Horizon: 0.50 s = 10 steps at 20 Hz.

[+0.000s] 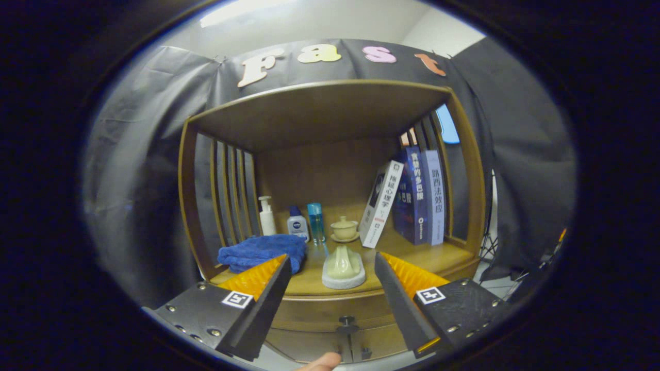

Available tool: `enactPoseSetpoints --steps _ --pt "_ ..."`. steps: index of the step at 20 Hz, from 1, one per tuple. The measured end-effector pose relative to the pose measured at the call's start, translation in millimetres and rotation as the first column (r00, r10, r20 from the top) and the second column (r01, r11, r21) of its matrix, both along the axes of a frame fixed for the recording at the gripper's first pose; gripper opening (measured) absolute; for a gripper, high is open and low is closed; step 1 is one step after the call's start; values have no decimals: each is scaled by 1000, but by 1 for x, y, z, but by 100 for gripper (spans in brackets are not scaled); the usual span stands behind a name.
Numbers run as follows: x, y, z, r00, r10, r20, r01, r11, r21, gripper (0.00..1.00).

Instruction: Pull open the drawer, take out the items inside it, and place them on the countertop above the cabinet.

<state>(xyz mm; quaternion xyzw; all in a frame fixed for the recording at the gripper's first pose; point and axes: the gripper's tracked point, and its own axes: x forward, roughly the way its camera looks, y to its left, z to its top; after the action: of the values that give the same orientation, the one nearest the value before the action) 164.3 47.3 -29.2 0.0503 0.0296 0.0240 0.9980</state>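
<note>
- Between the fingers of the gripper (pixel 330 278), which are standing spread wide and pinching nothing, a pale lidded dish (pixel 343 267) is sitting on the countertop (pixel 438 260) near its front edge.
- Below that edge, the drawer (pixel 330 312) is facing the camera with its small dark knob (pixel 347 324) just under the midpoint of the fingers; its front appears flush, so it is probably not yet pulled open.
- Running side to side, the drawer's long axis is lying parallel to the countertop's edge.
- Judging from this, nearly the whole task is remaining: opening, emptying, placing.
- Further back, a blue towel (pixel 262 251), bottles (pixel 299 221) and leaning books (pixel 407 201) are occupying the shelf.
- A fingertip (pixel 320 363) is showing under the drawer.
</note>
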Motion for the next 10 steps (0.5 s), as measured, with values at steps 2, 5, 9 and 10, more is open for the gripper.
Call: enactPoseSetpoints --steps 2,5,9,10 --pt "-16 1 19 1000 -2 1 2 1000 -26 99" --pt "-43 12 43 1000 20 2 -20 998 -65 99" --pt "-79 17 61 1000 22 -19 -24 995 -97 99" --pt "-86 16 66 1000 17 -11 -18 994 -103 98"
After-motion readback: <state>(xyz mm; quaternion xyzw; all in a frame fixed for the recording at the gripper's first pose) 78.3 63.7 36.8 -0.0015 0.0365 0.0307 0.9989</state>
